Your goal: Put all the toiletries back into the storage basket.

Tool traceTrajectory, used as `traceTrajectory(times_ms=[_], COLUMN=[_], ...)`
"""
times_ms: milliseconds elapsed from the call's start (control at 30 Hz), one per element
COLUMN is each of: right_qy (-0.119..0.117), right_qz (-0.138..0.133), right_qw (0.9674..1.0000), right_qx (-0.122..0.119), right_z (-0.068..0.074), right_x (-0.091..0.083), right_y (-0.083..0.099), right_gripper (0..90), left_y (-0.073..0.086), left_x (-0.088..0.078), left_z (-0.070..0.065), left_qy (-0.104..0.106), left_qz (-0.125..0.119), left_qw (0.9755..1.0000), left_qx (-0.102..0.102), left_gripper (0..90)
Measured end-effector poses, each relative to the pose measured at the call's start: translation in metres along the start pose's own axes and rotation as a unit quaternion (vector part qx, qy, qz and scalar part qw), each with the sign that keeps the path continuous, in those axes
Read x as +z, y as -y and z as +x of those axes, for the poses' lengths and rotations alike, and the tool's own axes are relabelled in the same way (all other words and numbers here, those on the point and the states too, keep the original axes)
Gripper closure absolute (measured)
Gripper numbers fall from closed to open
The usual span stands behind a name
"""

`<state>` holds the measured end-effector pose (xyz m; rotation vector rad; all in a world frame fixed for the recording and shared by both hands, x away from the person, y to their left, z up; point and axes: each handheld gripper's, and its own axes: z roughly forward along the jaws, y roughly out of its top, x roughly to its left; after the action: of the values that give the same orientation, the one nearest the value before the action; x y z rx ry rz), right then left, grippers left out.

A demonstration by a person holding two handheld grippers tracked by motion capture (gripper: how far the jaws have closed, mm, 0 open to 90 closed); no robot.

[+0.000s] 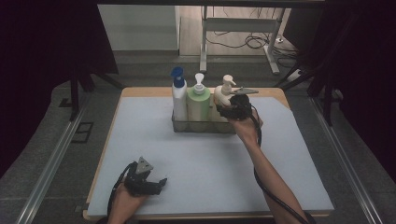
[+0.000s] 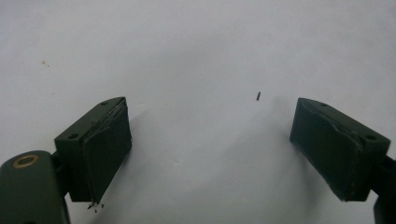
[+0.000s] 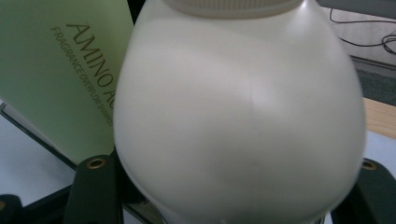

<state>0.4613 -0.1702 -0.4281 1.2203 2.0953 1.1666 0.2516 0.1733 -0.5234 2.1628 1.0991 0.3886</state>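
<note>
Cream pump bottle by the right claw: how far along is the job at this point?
Already done, it seems: the blue-capped bottle and green bottle stand upright in the clear tray. In hand: the right claw sits around the cream pump bottle at the tray's right end; whether its pads press is unclear. Left: letting go or lifting. The left claw rests open on the mat.

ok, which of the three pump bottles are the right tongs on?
The cream bottle, rightmost in the tray. The right tongs straddle its round body; the green bottle and the blue-capped white bottle stand untouched beside it.
</note>
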Motion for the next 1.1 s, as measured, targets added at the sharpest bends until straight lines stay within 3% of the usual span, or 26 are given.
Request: traceTrajectory(times_ms=[200, 633, 1100], right_qy=[-0.016, -0.026, -0.038], right_qz=[0.003, 0.015, 0.025], right_qw=[0.9998, 0.9992, 0.9984], right_qx=[0.007, -0.027, -0.033], right_z=[-0.004, -0.008, -0.014], right_x=[-0.001, -0.022, -0.045], right_y=[0.0, 0.007, 0.024], right_gripper=[32.6, 34.5, 41.3], left_y=[0.0, 0.0, 0.0], left_x=[0.0, 0.0, 0.0], left_z=[0.0, 0.0, 0.0], left_qy=[0.0, 0.0, -0.001], left_qz=[0.0, 0.0, 0.002], left_qw=[1.0, 1.0, 1.0], left_qx=[0.0, 0.0, 0.001], left_gripper=[12.4, 12.4, 12.4])
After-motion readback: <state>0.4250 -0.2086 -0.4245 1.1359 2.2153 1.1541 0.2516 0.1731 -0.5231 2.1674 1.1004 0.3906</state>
